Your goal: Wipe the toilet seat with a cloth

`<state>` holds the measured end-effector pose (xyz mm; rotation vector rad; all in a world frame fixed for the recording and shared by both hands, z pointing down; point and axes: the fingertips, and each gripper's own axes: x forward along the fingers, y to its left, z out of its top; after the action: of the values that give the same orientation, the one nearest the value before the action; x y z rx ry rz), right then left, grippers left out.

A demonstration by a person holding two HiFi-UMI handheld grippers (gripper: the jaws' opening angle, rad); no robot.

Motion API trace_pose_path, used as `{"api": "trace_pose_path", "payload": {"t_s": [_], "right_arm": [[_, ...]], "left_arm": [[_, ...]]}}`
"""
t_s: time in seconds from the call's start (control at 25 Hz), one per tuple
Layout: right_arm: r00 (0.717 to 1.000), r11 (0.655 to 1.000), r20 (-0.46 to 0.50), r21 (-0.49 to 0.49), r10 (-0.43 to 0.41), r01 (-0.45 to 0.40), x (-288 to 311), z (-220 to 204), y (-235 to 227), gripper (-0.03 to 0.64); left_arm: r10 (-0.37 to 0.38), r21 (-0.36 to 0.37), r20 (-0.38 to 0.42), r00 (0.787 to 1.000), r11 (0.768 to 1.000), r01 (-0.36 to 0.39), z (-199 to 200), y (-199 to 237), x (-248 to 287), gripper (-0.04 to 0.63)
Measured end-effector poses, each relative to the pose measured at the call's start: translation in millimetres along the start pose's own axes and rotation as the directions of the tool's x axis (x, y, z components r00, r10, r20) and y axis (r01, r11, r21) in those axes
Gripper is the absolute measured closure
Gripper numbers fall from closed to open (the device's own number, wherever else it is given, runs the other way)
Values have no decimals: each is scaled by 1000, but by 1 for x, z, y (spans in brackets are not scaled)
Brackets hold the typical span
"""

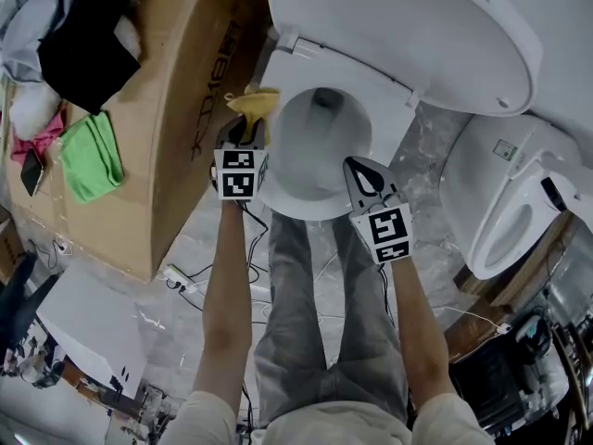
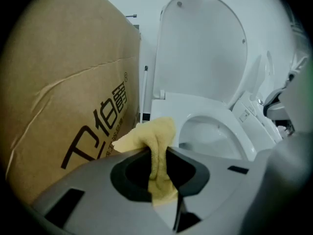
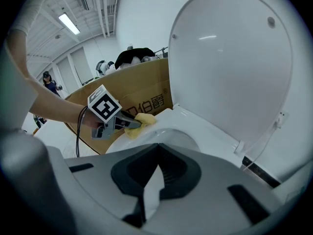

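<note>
Legs [image 1: 296, 323] in grey trousers close below, facing toilet. Right gripper [image 1: 359, 167] over front right of toilet seat [image 1: 301, 204], jaws pressed together, nothing between. Left gripper [image 1: 248, 126] at left edge of seat, jaws pinching yellow cloth [image 1: 255, 103]. Cloth bunched up, resting on back left part of seat, near hinge. Lid [image 1: 417, 17] up behind. Big brown cardboard box [image 1: 176, 82] just left of toilet, green rag [image 1: 90, 156] on top. Second white toilet [image 1: 514, 193] off to right.
</note>
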<state>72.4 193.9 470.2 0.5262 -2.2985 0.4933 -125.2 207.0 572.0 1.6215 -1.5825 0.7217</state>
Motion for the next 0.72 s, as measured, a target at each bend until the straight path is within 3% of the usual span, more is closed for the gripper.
{"api": "trace_pose_path", "payload": {"t_s": [0.44, 0.72], "right_arm": [[999, 999, 39, -53, 12, -10, -27, 9, -1, 611], [990, 992, 138, -128, 40, -23, -63, 45, 2, 611]], "left_arm": [[63, -35, 50, 997, 998, -61, -9, -12, -43, 514], [91, -39, 165, 982, 996, -86, 23, -41, -96, 514]]}}
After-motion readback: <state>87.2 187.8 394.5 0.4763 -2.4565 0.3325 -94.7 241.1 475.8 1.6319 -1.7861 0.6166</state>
